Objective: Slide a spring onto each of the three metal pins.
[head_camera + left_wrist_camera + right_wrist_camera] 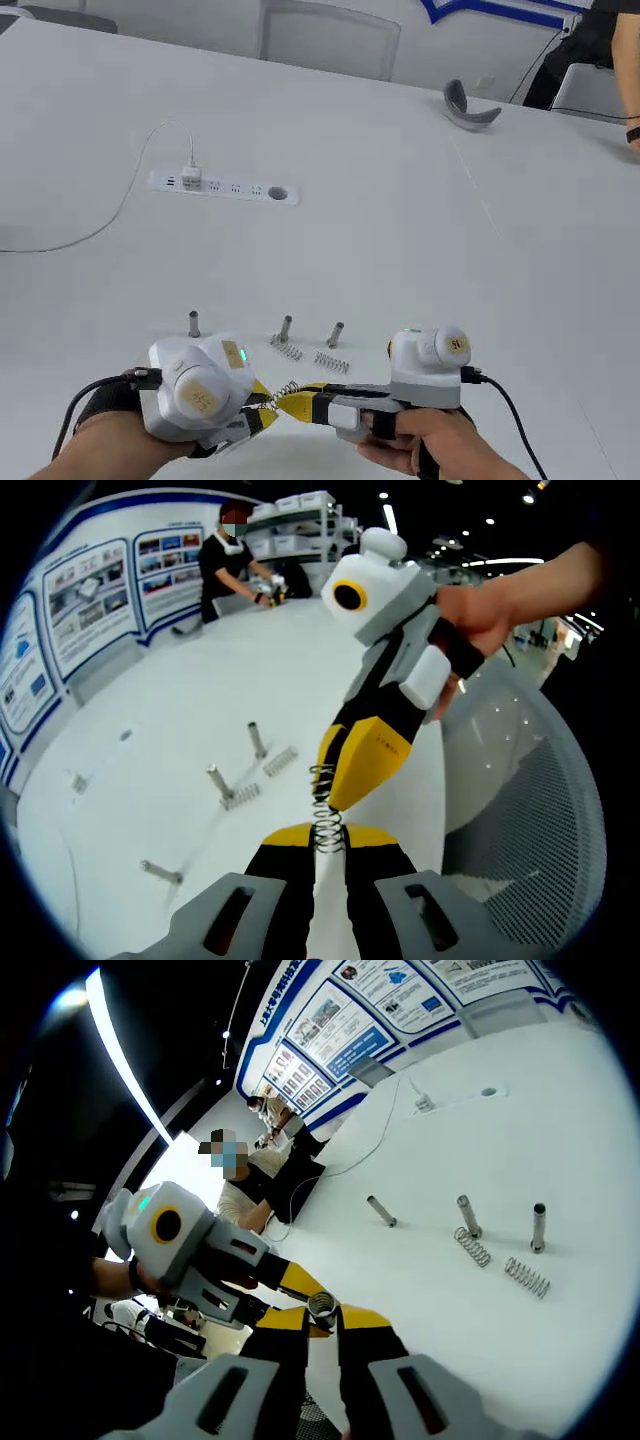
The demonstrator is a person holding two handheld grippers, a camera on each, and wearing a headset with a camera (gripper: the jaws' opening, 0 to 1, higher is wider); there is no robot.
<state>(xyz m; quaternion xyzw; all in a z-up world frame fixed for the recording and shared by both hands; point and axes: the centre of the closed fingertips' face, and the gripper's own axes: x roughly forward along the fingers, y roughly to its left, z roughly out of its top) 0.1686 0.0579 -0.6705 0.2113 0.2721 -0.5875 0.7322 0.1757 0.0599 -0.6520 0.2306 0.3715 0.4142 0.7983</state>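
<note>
Smooth white matte bench (400,200), power strip (225,186) on it, poster wall (90,590) behind. Three upright metal pins (285,328); two coiled loose springs (331,362) lie beside them. Your left hand-held gripper (262,410) and right hand-held gripper (290,402) both pinch one spring (284,389) above the near edge.

- Three metal pins (194,323) (285,328) (336,334) are resting on one table (450,260).
- Three springs (287,349) (331,362) (285,389) are showing, two lying loose and one spring being held.
- Two grippers, the left gripper (262,408) and the right gripper (290,402), are gripping it.
- One power strip (224,186) is lying behind.
</note>
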